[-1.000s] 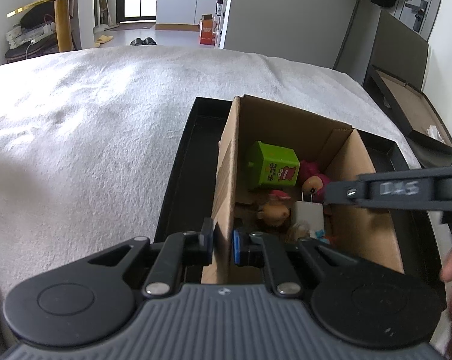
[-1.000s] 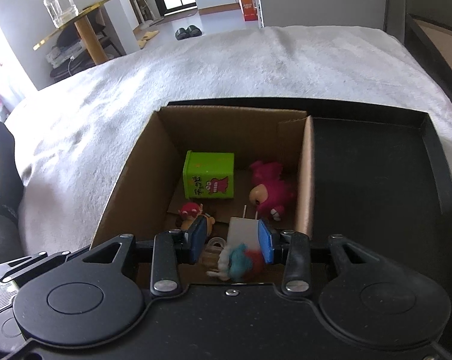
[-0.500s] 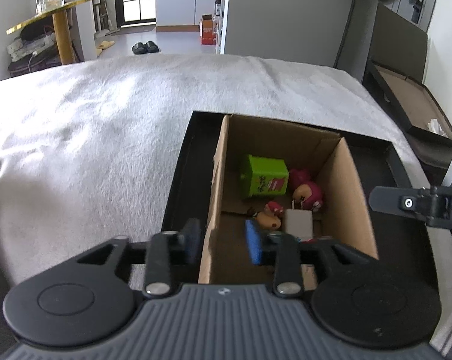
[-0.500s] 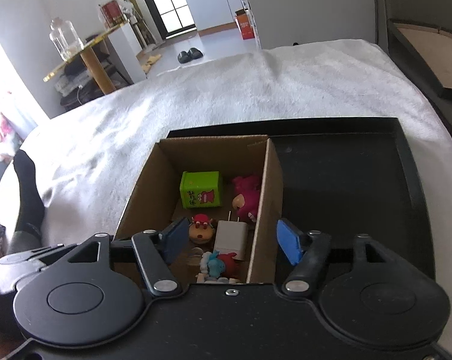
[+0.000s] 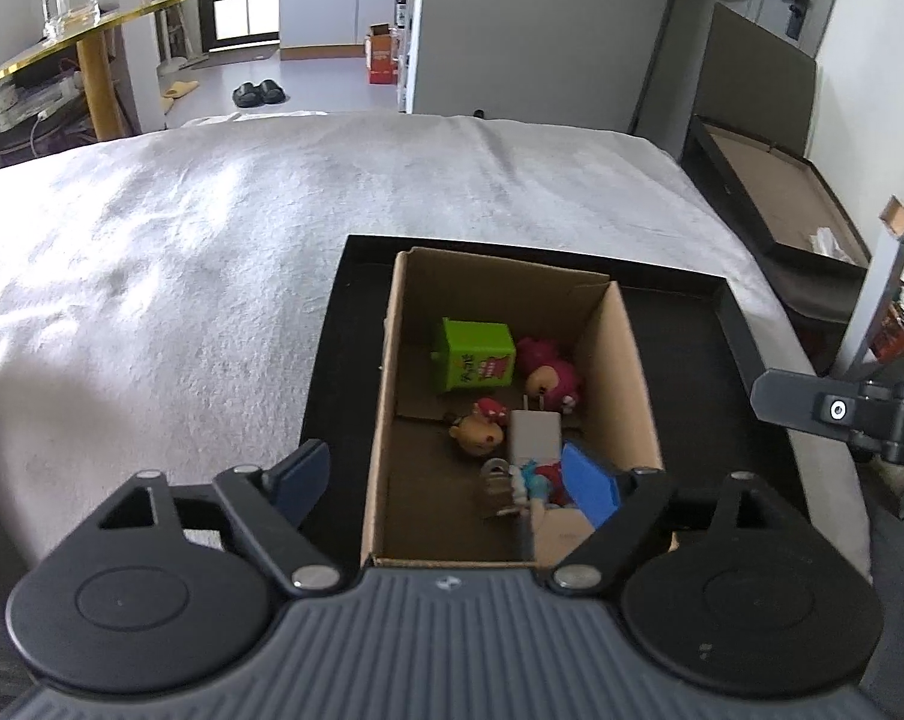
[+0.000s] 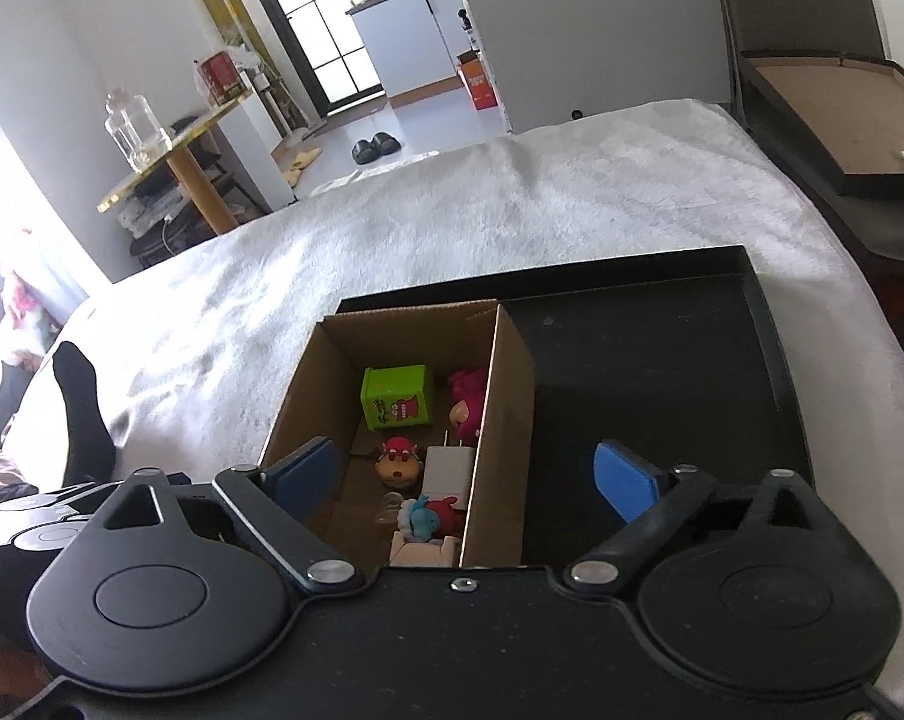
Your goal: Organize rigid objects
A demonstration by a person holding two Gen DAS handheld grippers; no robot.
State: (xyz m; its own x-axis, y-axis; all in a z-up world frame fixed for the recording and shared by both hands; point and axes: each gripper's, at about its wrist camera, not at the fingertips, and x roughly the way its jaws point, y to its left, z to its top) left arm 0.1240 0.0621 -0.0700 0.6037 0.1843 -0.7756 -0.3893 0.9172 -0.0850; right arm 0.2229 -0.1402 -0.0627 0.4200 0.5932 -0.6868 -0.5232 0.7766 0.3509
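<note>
Both wide open and empty, left gripper [image 5: 446, 483] and right gripper [image 6: 464, 474] hovering near the box [image 5: 626, 384], toys [image 5: 475, 354] dead ahead inside, box running lengthwise straight away, left slightly closer.

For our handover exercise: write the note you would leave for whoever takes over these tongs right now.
Left tongs: open, holding nothing, above the near end of the box.
Right tongs: open, holding nothing, straddling the box's right wall.
In the box, which sits in the tray: green cube, pink toy, charger, bear head, small figures.
Done: those are boxed. Left: no loose items in view.
</note>
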